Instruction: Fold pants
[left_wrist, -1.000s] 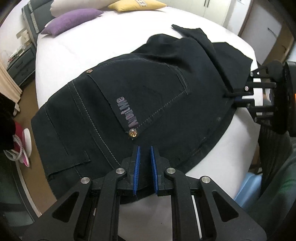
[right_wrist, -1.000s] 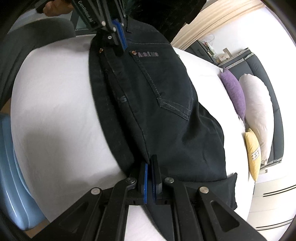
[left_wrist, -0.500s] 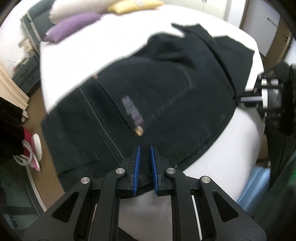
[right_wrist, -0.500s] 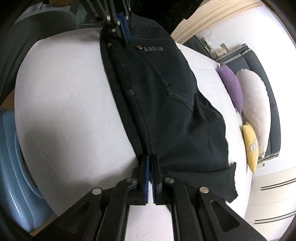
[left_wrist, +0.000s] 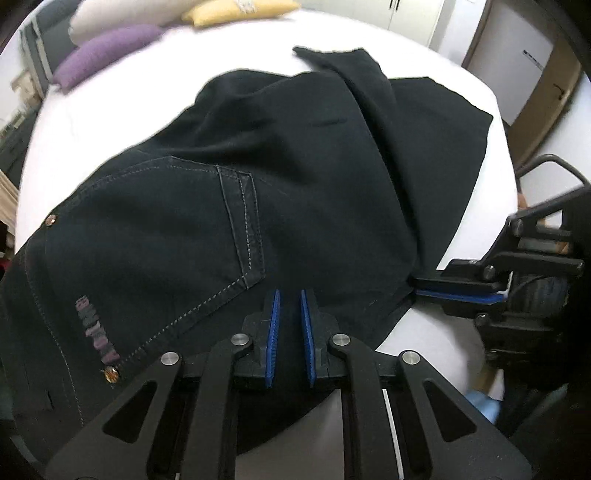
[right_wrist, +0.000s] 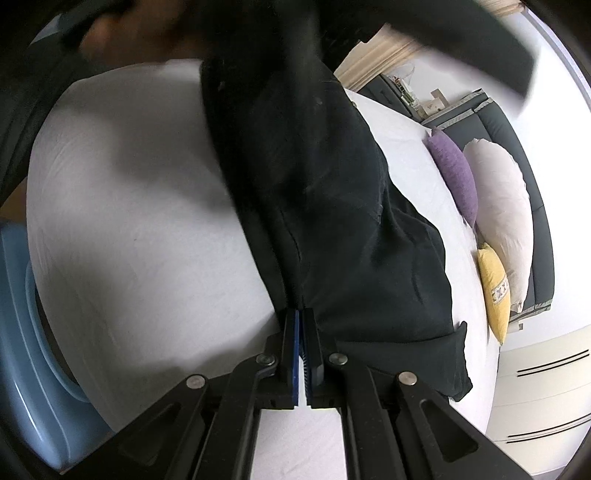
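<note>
Left wrist view: the left claw (left_wrist: 288, 314) is pinching the waist end of the black pants (left_wrist: 295, 166) on the white bed (left_wrist: 110, 99); the right claw (right_wrist: 300, 325) is clamped on their edge. One fold looks underway, bunched; further folds and flattening remain.

I see the black pants (left_wrist: 303, 177) spread rumpled across the white bed (left_wrist: 110, 107) — back pocket up, waistband edge lifted.

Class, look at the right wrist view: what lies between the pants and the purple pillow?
Only bare white sheet separates the pants from the purple pillow, in the right wrist view.
</note>
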